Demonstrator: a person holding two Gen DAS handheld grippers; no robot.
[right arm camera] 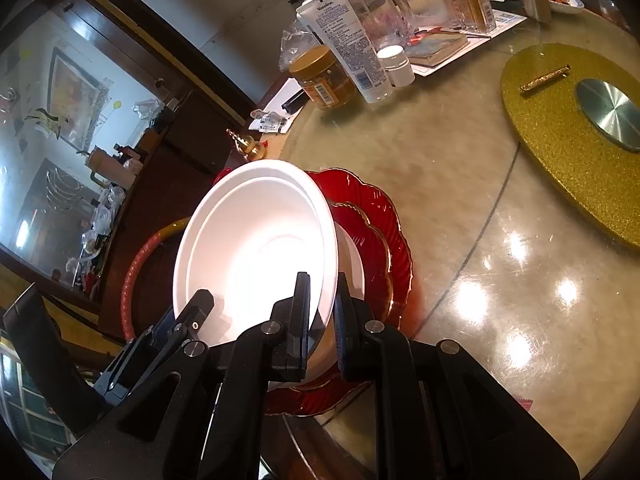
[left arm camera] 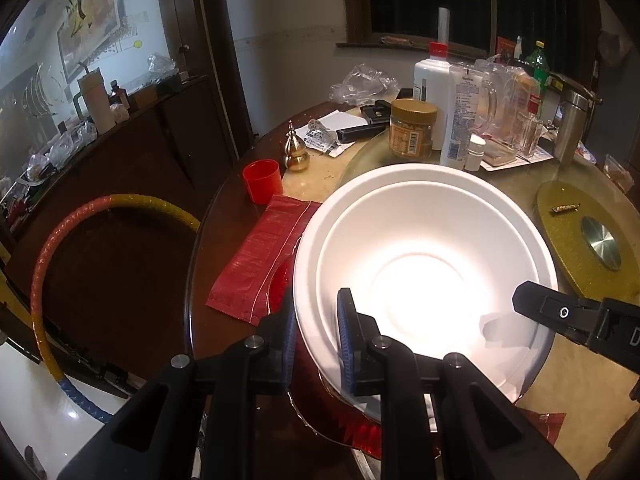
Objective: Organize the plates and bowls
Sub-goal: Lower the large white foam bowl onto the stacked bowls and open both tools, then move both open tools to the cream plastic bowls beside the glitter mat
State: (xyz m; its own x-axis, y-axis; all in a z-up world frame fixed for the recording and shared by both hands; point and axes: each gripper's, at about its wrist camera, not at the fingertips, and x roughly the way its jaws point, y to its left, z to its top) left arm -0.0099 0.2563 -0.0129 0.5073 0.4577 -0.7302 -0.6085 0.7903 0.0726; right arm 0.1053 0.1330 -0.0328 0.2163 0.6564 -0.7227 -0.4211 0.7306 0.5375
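**Both grippers clamped on the white bowls**

The white bowls (left arm camera: 424, 264), two nested together, sat tilted over a stack of red plates (right arm camera: 384, 236) with gold trim, near the edge of the round worktop (right arm camera: 500, 280). The left gripper (left arm camera: 316, 340) was pinched onto the near rim, one blue-padded finger inside and one outside. The right gripper (right arm camera: 322, 316) had the opposite rim squeezed the same way, so both were closed on the bowls. A red packet (left arm camera: 260, 256) lay just beside the plates, with a red cup (left arm camera: 262, 186) and small brass gourd (left arm camera: 296, 150) behind it. Farther back stood a gold-lidded jar (left arm camera: 413, 128) and a lotion tube (right arm camera: 348, 44). A glittery gold disc (right arm camera: 568, 136) lay well apart.
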